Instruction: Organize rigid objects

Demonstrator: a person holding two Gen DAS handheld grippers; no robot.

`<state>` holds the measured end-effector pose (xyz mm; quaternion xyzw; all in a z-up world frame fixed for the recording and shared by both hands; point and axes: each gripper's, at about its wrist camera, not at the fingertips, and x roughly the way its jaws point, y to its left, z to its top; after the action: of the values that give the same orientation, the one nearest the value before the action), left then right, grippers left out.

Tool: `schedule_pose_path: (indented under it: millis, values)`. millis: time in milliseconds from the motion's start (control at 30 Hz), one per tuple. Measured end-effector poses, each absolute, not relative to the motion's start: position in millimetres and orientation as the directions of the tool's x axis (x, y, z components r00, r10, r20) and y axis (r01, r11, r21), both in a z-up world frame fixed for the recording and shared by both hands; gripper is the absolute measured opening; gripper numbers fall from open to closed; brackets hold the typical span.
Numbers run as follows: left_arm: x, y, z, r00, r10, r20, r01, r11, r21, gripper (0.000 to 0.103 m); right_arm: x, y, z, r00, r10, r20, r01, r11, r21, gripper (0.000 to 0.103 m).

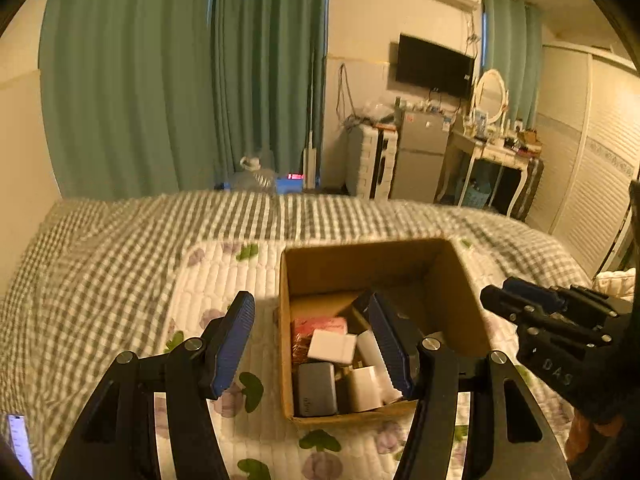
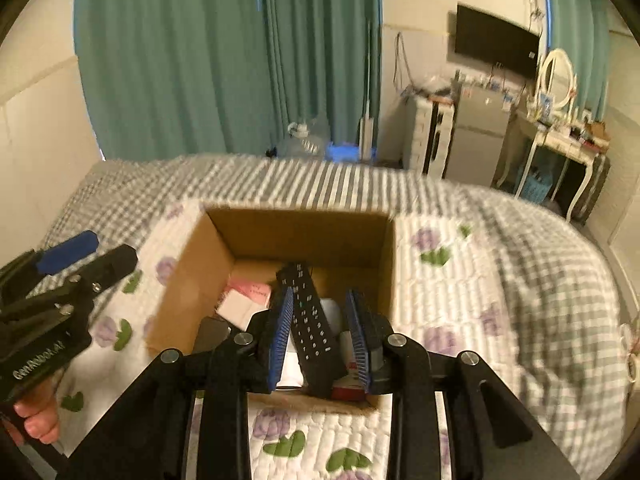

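**Left wrist view and right wrist view: remote lying between parted jaws in the box**

1. Left gripper [image 1: 308,312] is hovering over the near left corner of the cardboard box [image 1: 360,250]. Its jaws are standing well apart and are holding nothing.
2. The box is sitting on the quilted bed [image 1: 224,276]. A pink packet [image 1: 320,326], a white carton [image 1: 332,346] and a grey case [image 1: 314,394] are lying inside it.
3. The remote [image 2: 310,320], black, slim and studded with pale keys, is resting in the box and leaning on the other contents. Its long axis is running along the fingers, away from the camera and tilting slightly left.
4. Right gripper [image 2: 320,300] is straddling the remote and is the nearer of the two. Its jaws are standing narrowly apart. The right pad is showing a gap beside the remote; contact at the left pad cannot be told.
5. Judgement: the remote is appearing placed, so the coming move is calling for a straight withdrawal along that axis, to avoid dragging it.
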<state>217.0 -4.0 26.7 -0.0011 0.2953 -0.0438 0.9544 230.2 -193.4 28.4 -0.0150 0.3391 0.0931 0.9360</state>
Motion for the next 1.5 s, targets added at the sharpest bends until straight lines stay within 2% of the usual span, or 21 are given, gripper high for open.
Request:
schedule_pose_path:
  millis: [233,300,367,433,500,533,567,667,800,900,1067,1233,1500]
  values:
    - [163.8,-8.8,87.9,0.883,-0.098,-0.459,0.1,0.995,-0.021,0.064,167.2,-200.7,108.4,0.831,0.158,-0.533,-0.18,0.984,0.011,0.029]
    - [149.5,-6.5,97.3,0.902,-0.087,-0.423,0.089,0.996,-0.016,0.071,151.4,-204.8,119.3,0.85,0.162,-0.502,-0.18,0.984,0.013,0.039]
    - [135.6,-4.1,102.1,0.921,-0.071,-0.383,0.076,0.997,-0.003,0.075,133.1,-208.2,128.0,0.878,0.151,-0.454,-0.162,0.987,0.016,0.058]
    - [125.9,-2.6,102.2,0.932,-0.062,-0.357,0.07,0.998,0.009,0.081,121.6,-211.4,127.3,0.893,0.143,-0.426,-0.149,0.989,0.02,0.067]
    - [117.4,-0.7,97.9,0.941,-0.058,-0.333,0.069,0.997,0.02,0.085,115.0,-214.8,121.6,0.904,0.139,-0.405,-0.135,0.99,0.037,0.087]
    - [114.0,0.7,94.0,0.944,-0.059,-0.324,0.07,0.997,0.025,0.085,111.6,-217.3,115.5,0.91,0.125,-0.396,-0.115,0.992,0.048,0.101]
    - [110.6,2.5,87.7,0.949,-0.052,-0.311,0.065,0.997,0.031,0.087,109.5,-219.1,110.5,0.916,0.114,-0.386,-0.1,0.993,0.055,0.103]
    - [106.5,5.5,67.4,0.959,-0.02,-0.283,0.038,0.998,0.057,0.092,109.0,-222.1,90.5,0.919,0.106,-0.38,-0.089,0.994,0.062,0.103]
    - [114.3,16.2,36.8,0.953,0.015,-0.304,-0.003,0.999,0.039,0.093,116.7,-221.1,53.0,0.918,0.109,-0.381,-0.097,0.994,0.052,0.103]
    - [117.8,22.9,13.8,0.953,0.04,-0.301,-0.036,0.999,0.018,0.094,117.2,-218.2,17.9,0.942,0.098,-0.32,-0.096,0.995,0.023,0.103]
    - [119.5,20.8,-28.4,0.953,0.078,-0.292,-0.051,0.994,0.096,0.094,130.3,-214.8,-33.7,0.92,0.111,-0.376,-0.101,0.994,0.045,0.103]
    - [119.2,27.2,-40.2,0.952,0.052,-0.301,-0.039,0.998,0.048,0.094,128.4,-211.9,-43.9,0.918,0.103,-0.383,-0.103,0.994,0.021,0.103]
    - [118.0,19.2,-41.8,0.952,0.037,-0.302,-0.013,0.997,0.08,0.094,124.3,-216.2,-41.5,0.925,0.121,-0.361,-0.106,0.992,0.062,0.103]
